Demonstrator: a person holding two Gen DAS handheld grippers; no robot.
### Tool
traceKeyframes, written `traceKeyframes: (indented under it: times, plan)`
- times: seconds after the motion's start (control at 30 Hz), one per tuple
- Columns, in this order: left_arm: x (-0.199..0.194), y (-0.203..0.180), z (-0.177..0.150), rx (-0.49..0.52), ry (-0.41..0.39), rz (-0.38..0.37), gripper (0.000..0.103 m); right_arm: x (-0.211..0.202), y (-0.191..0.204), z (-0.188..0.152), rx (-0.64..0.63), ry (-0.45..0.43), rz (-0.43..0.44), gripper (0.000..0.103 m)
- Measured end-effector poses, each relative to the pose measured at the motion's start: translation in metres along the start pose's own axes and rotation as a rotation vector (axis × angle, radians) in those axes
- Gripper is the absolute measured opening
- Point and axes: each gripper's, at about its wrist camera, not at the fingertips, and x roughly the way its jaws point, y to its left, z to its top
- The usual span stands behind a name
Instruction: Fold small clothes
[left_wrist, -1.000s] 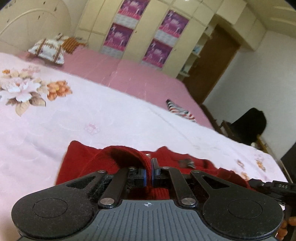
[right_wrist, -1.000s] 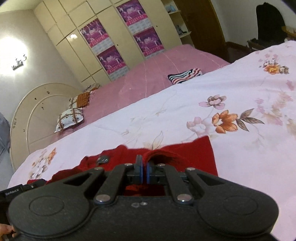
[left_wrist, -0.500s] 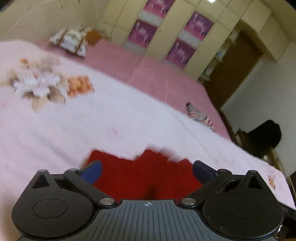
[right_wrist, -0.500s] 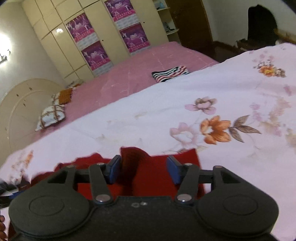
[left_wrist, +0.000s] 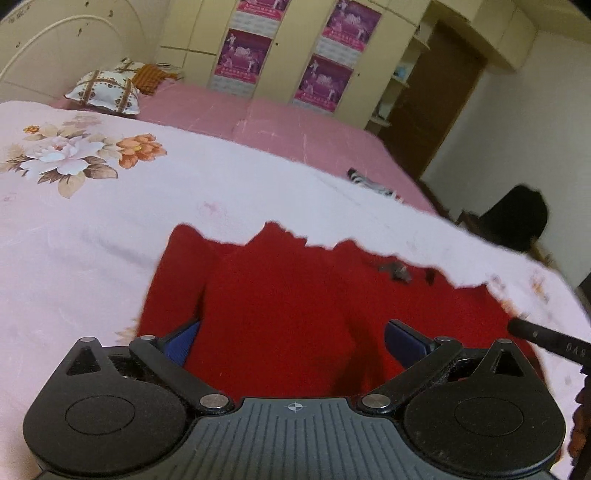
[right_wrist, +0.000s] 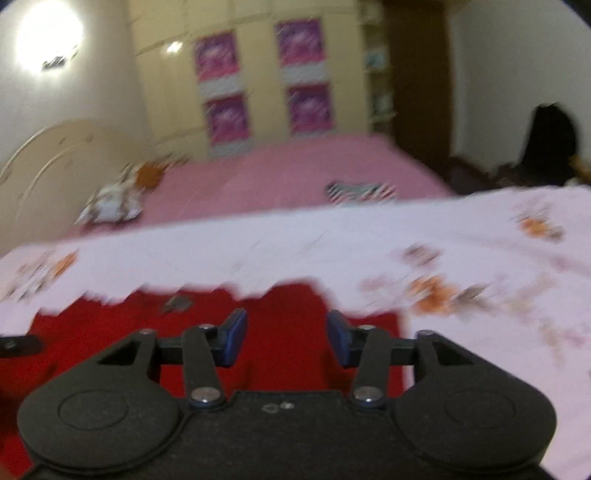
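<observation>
**Both grippers have let go of the red garment**

The red knitted garment (left_wrist: 280, 306) lies spread on the pale floral bedspread (left_wrist: 92, 221), its far edge ragged against the white cloth. A second ago both tools were pinching raised folds of it; now neither touches it.

The left gripper (left_wrist: 293, 338) stands spread as wide as it goes, its blue pads (left_wrist: 181, 338) far apart over the red fabric, which lies loose beneath them and is not pressed by either. In the earlier frame those pads were clamped together on a lifted ridge of the knit; that ridge has dropped flat.

The right gripper (right_wrist: 284, 336) has also released. Its jaws sit partly apart and are closing at this moment, with only the flat red cloth seen behind the gap and nothing caught between the pads (right_wrist: 232, 334). The right wrist view is smeared by motion blur, so fine detail is lost. The horizon there has levelled since the earlier tilted frame.

A small dark patch (left_wrist: 397, 271) shows on the garment near its far edge. Beyond the bedspread, a striped folded item (right_wrist: 360, 192) rests on the pink sheet (left_wrist: 295, 129), well apart from the red garment, as before.
</observation>
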Motion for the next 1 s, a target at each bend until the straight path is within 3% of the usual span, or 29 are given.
traceKeyframes:
  times: [0.1,0.23,0.37,0.53,0.67,0.8,1.0]
  plan:
    - [0.006,-0.001,-0.009,0.100,0.000,0.051,0.102,0.018,0.005,-0.019,-0.105,0.071,-0.092,0.042]
    - [-0.001,-0.006,-0.018,0.170,-0.011,0.078,0.102,0.014,-0.012,-0.034,-0.158,0.027,-0.174,0.042]
    - [-0.023,-0.013,-0.013,0.120,-0.034,0.082,0.102,0.003,-0.011,-0.026,-0.141,0.036,-0.186,0.043]
    - [-0.037,-0.047,-0.017,0.206,-0.072,0.037,0.103,-0.019,0.033,-0.022,-0.181,-0.022,-0.049,0.044]
    - [-0.017,-0.047,-0.031,0.222,-0.016,0.114,0.103,-0.009,0.072,-0.033,-0.267,0.008,-0.011,0.043]
    - [-0.025,-0.020,-0.035,0.196,-0.013,0.140,0.103,-0.002,0.076,-0.060,-0.388,0.040,-0.080,0.044]
    - [-0.050,0.006,-0.041,0.094,-0.003,0.177,0.103,-0.017,0.046,-0.060,-0.280,0.050,-0.126,0.045]
